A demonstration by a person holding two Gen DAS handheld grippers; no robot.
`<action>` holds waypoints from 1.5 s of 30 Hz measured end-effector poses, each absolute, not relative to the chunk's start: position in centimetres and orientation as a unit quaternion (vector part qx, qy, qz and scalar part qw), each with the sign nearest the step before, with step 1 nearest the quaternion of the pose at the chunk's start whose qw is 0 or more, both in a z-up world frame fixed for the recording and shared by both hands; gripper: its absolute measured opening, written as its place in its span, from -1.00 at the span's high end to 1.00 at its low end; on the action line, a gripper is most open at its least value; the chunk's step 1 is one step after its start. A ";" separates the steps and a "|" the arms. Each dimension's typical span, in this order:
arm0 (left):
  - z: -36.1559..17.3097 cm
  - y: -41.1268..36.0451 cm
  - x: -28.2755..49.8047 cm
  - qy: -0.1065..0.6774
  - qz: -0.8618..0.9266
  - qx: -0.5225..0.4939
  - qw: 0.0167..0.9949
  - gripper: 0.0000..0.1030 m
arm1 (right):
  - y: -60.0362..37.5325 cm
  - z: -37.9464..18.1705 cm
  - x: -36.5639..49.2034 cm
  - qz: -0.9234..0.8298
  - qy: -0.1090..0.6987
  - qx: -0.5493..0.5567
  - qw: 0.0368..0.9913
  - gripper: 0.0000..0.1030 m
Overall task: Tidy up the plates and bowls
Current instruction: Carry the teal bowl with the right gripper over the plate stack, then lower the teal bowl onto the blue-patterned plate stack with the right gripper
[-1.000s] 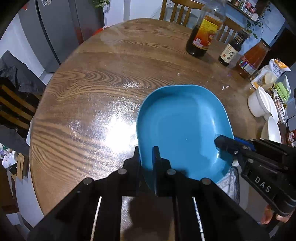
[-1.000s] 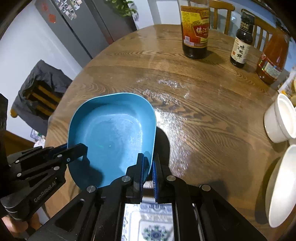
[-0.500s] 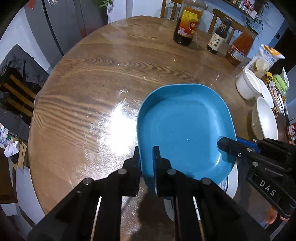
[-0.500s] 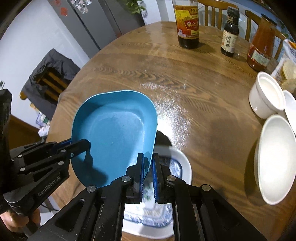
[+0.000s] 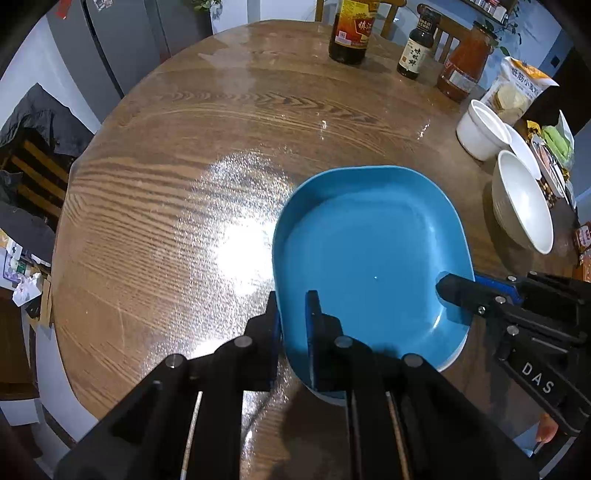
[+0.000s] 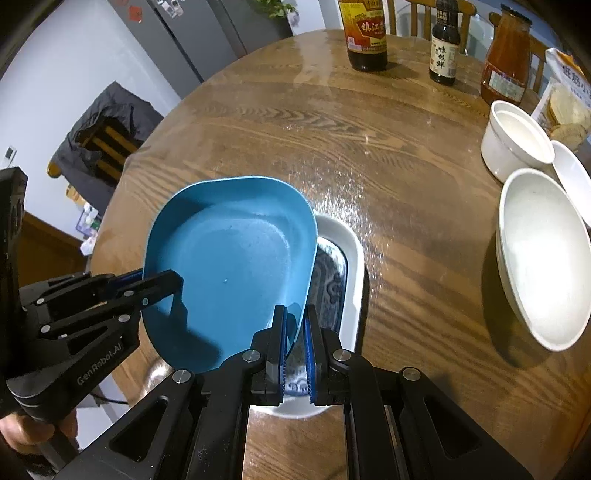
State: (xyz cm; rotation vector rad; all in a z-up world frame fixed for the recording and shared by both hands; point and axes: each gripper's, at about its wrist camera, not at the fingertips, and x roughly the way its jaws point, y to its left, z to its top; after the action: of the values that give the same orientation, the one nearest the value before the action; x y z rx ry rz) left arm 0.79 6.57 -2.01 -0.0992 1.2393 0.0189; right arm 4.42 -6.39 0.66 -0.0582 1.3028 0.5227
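The left gripper (image 5: 293, 314) pinches the near-left rim of the blue plate (image 5: 369, 254), held over a white patterned dish (image 6: 341, 258) on the table (image 5: 184, 166). The right gripper (image 6: 295, 332) pinches the plate's opposite rim. White bowls (image 6: 539, 254) sit to the right.

White letters "DAS" stand on the black body of the right gripper (image 5: 456, 291). "GenRobot.AI" stands on the black body of the left gripper (image 6: 162, 282). The large dark bottle (image 6: 365, 33) and the small dark bottle (image 6: 443, 51) carry Chinese labels, not clearly legible.
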 end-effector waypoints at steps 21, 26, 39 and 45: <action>-3.1 5.9 -0.1 0.590 -0.008 -0.039 0.807 0.78 | -7.3 -0.2 2.8 0.229 0.609 -0.021 0.759 0.80; -3.2 6.0 0.0 0.590 -0.009 -0.037 0.807 0.78 | -7.2 -0.4 2.6 0.226 0.611 -0.020 0.759 0.80; -3.1 5.5 0.1 0.590 -0.013 -0.037 0.806 0.77 | -7.3 -0.4 2.6 0.224 0.611 -0.019 0.759 0.80; -3.2 5.1 0.1 0.592 -0.022 -0.030 0.805 0.77 | -7.9 -0.4 2.6 0.217 0.614 -0.017 0.759 0.80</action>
State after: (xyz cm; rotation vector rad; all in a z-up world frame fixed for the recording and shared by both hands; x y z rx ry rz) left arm 0.06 5.06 -3.21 -0.0645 1.2687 -0.0473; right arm 2.64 -7.89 -0.41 -0.0372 1.3363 0.4736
